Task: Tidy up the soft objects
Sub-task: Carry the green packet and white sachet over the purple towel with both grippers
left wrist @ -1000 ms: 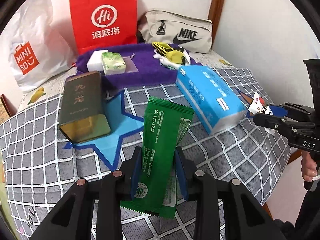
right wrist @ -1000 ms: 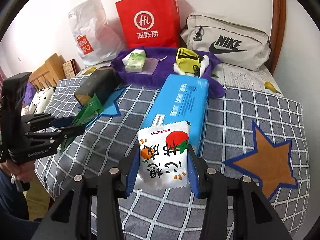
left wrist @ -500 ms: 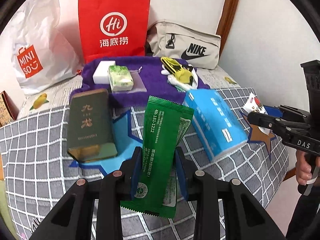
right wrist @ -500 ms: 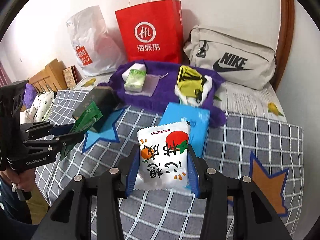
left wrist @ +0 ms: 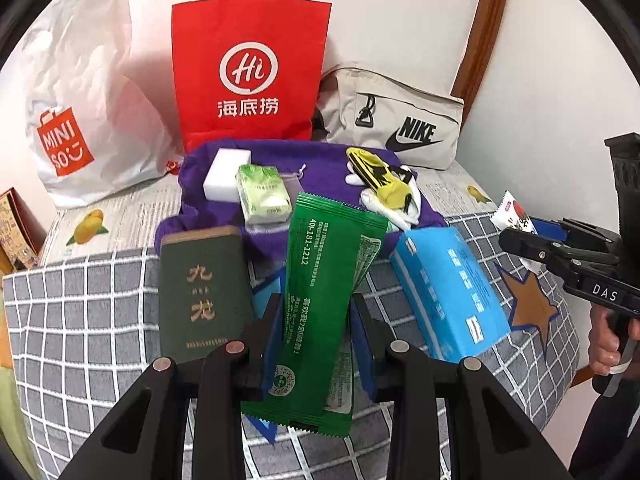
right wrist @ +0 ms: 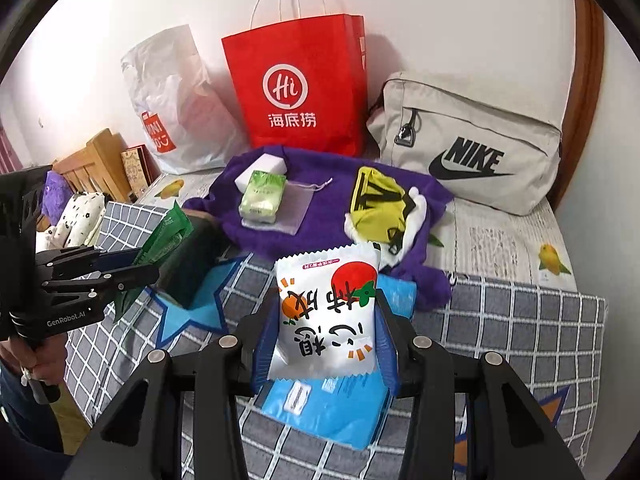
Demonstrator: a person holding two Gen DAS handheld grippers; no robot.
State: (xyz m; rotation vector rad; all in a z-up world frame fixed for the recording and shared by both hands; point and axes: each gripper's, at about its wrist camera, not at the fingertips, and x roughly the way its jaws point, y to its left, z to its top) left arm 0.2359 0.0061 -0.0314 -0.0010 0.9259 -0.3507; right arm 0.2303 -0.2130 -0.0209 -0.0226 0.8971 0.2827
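Note:
My left gripper is shut on a long green snack packet, held upright above the checked bed cover. The right gripper is shut on a white snack packet with red and orange fruit print. Each gripper also shows from the side in the other view: the right gripper with its white packet, the left gripper with the green packet. Beyond them a purple cloth carries a white block, a green tissue pack and a yellow pouch.
A dark green tin and a blue tissue pack lie on the grey checked cover. Against the wall stand a white Miniso bag, a red paper bag and a beige Nike bag. A hand holds the right gripper's handle.
Both grippers have risen and moved toward the purple cloth and bags, each keeping its packet. The tin and blue pack now sit lower and nearer in the views.

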